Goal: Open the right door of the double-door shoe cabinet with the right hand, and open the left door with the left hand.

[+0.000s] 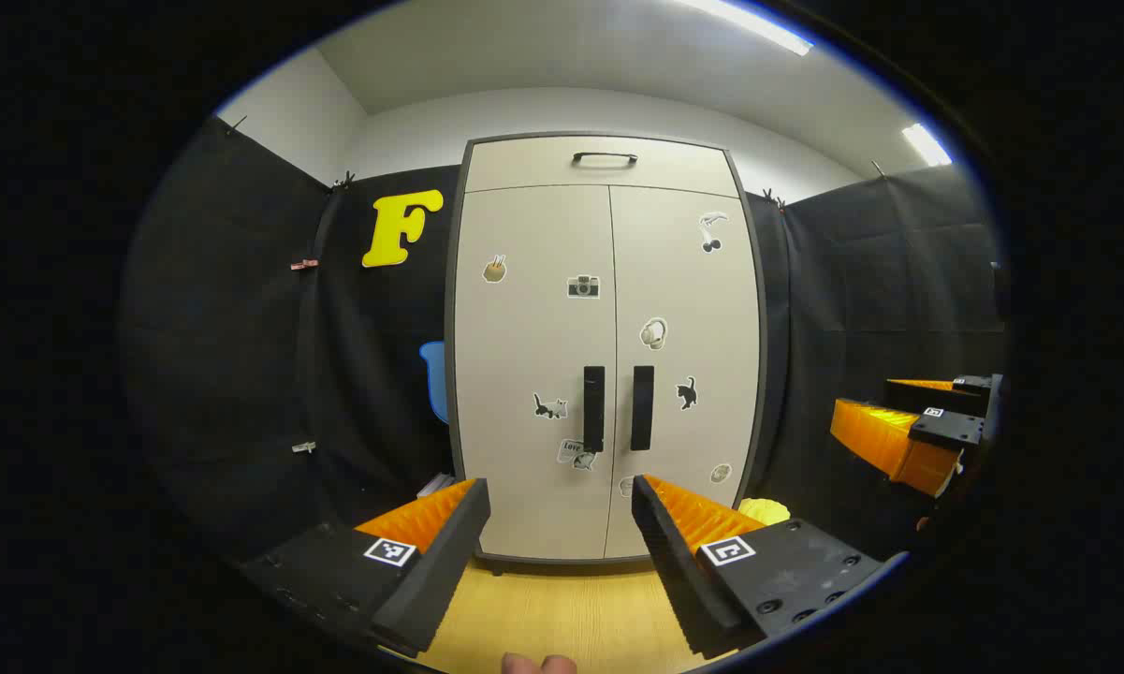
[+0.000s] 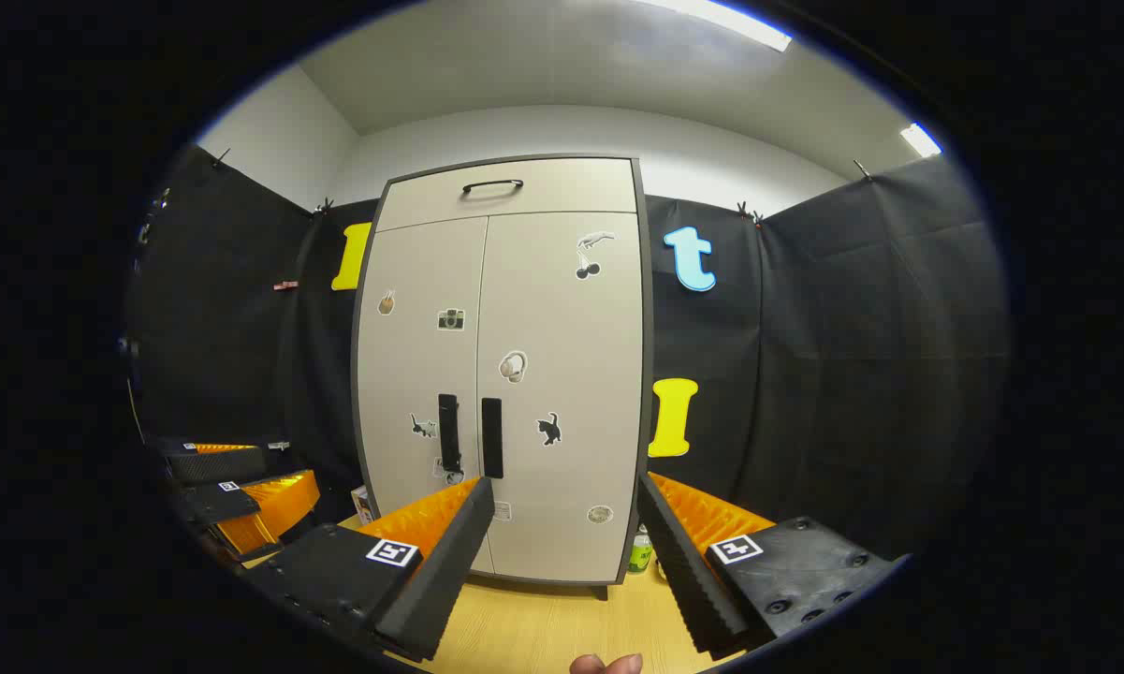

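Note:
The pale double-door shoe cabinet [image 1: 608,356] stands straight ahead with both doors closed. Its left door [image 1: 533,374] and right door [image 1: 688,365] carry small stickers. Two dark upright handles sit side by side at the centre seam: the left handle [image 1: 594,408] and the right handle [image 1: 642,407]. My left gripper [image 1: 562,491] is open, well short of the doors, roughly in line with the handles. In the right gripper view the cabinet [image 2: 505,374] sits left of centre, with its handles [image 2: 491,437] above my open right gripper [image 2: 566,491]. The right gripper [image 1: 908,426] also appears at the right edge of the left gripper view.
A drawer front with a curved dark handle [image 1: 605,157] tops the cabinet. Black cloth walls flank it closely. The floor is light wood [image 1: 562,608]. A yellow object [image 1: 766,510] and a green bottle [image 2: 640,552] rest by the cabinet's right foot, a small box [image 2: 363,505] by its left.

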`<move>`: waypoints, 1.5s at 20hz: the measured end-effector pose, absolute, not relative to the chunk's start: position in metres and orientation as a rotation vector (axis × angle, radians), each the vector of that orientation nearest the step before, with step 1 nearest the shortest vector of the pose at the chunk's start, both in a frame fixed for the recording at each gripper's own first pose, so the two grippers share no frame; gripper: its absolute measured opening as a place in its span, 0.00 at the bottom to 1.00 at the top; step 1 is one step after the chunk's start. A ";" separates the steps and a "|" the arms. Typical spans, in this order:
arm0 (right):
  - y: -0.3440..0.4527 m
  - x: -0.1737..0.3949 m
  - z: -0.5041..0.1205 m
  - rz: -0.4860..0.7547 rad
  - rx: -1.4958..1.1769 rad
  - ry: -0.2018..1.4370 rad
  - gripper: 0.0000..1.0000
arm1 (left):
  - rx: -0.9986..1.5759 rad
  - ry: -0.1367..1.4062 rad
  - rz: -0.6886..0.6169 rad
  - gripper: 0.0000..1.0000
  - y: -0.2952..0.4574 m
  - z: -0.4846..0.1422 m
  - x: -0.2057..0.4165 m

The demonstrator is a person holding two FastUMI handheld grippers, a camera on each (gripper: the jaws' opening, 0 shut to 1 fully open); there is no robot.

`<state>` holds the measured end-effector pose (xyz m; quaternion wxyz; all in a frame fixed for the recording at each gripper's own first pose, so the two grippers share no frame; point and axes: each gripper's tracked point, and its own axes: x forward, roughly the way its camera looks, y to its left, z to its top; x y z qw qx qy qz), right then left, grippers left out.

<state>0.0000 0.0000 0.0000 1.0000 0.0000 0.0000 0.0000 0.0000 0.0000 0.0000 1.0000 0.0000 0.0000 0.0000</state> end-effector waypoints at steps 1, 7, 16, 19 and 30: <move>0.001 0.001 -0.001 0.000 0.002 0.001 0.97 | 0.001 -0.003 -0.002 0.95 0.000 0.001 0.001; 0.005 0.007 -0.009 -0.004 0.007 0.020 0.97 | 0.007 0.001 -0.014 0.95 0.003 0.000 0.008; 0.001 0.012 -0.014 -0.021 0.018 0.020 0.97 | 0.004 -0.004 0.005 0.95 0.023 -0.004 0.015; 0.002 0.013 -0.015 -0.019 0.011 0.021 0.97 | 0.007 -0.003 0.008 0.95 0.026 -0.005 0.017; 0.011 0.021 -0.016 -0.016 0.012 0.017 0.97 | 0.015 -0.008 0.019 0.95 0.040 -0.006 0.015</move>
